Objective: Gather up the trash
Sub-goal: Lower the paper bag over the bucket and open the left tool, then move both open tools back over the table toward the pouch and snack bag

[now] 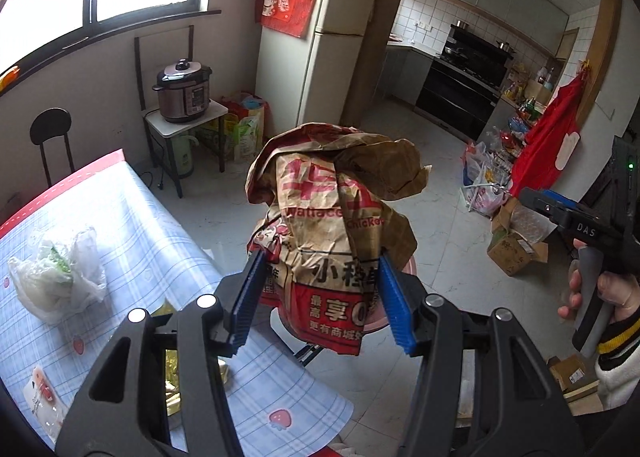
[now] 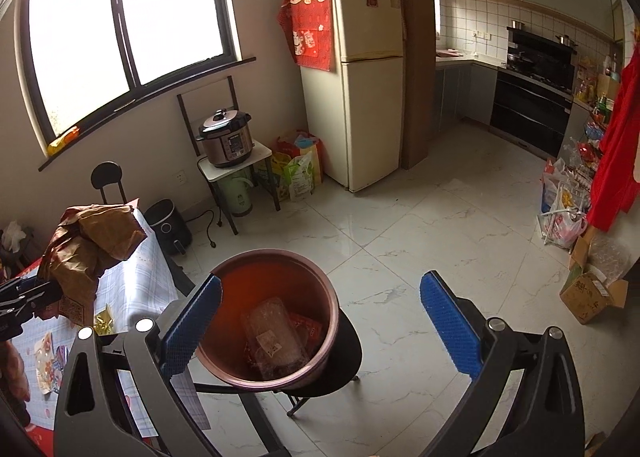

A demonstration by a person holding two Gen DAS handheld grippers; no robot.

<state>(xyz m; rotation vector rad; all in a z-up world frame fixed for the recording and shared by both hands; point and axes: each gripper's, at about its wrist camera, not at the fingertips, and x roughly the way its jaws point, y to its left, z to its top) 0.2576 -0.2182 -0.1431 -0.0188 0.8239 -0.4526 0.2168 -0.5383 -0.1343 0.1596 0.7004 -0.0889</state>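
A crumpled brown and red paper food bag (image 1: 332,217) is clamped between the blue pads of my left gripper (image 1: 320,285) and hangs past the table's edge. The right wrist view shows the same bag (image 2: 88,245) at the left, above the table corner. My right gripper (image 2: 322,285) stands wide open with nothing between its fingers, above a pink bin (image 2: 256,285). The bin holds a clear plastic container (image 2: 274,337) and a red wrapper (image 2: 310,331). A strip of the bin (image 1: 408,269) shows behind the held bag.
The bin sits on a black stool (image 2: 348,345). On the checked tablecloth (image 1: 140,217) lie a white plastic bag (image 1: 60,277), a small wrapper (image 1: 40,389) and gold foil (image 1: 172,377). Cardboard boxes (image 2: 592,293) and shopping bags (image 2: 560,217) line the right wall; a fridge (image 2: 360,97) stands behind.
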